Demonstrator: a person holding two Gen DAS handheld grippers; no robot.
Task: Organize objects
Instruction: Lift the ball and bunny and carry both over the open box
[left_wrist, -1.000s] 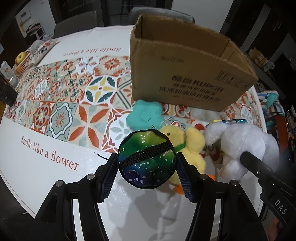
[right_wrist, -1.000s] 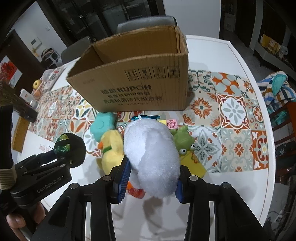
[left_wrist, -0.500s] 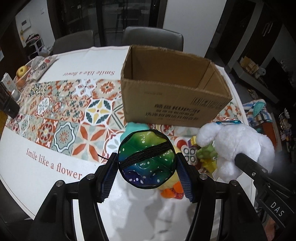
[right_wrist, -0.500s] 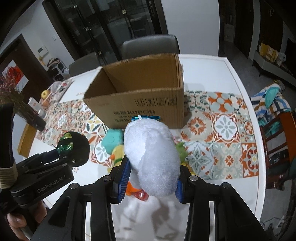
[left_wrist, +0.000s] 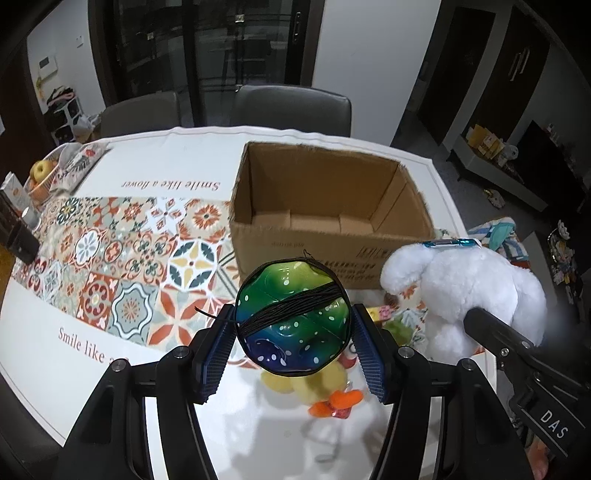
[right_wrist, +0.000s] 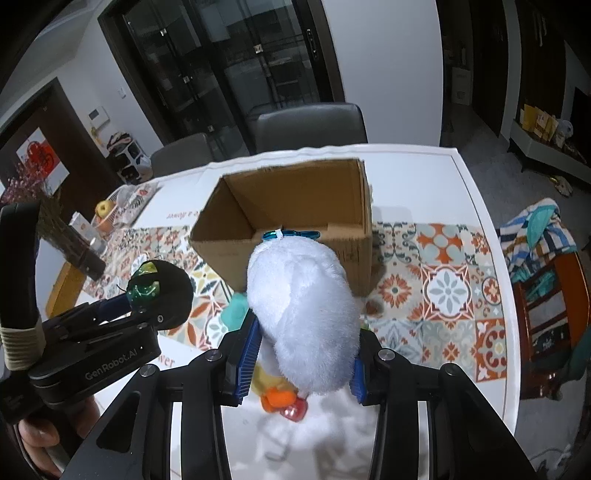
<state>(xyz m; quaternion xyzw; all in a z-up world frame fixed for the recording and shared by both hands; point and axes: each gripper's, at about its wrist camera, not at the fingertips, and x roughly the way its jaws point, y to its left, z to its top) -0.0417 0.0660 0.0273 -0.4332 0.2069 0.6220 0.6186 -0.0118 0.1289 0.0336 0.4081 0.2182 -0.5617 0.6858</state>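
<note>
Grey chairs (left_wrist: 291, 110) — fruit basket (left_wrist: 38, 181), striped cloth (right_wrist: 539, 229)

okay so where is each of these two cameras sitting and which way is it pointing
Left wrist: sits on the left gripper, looks forward and down over the green-blue ball it grips, to the cardboard box; own fingers show.
Right wrist: sits on the right gripper, looks forward and down past the white plush toy it grips; a hand shows at lower left.
Shared: box, both toys, patterned tablecloth, each other's gripper.

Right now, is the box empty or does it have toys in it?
Empty as far as shown: the box stands open-topped, only bare cardboard floor visible in both views. The near inside corner is hidden.
</note>
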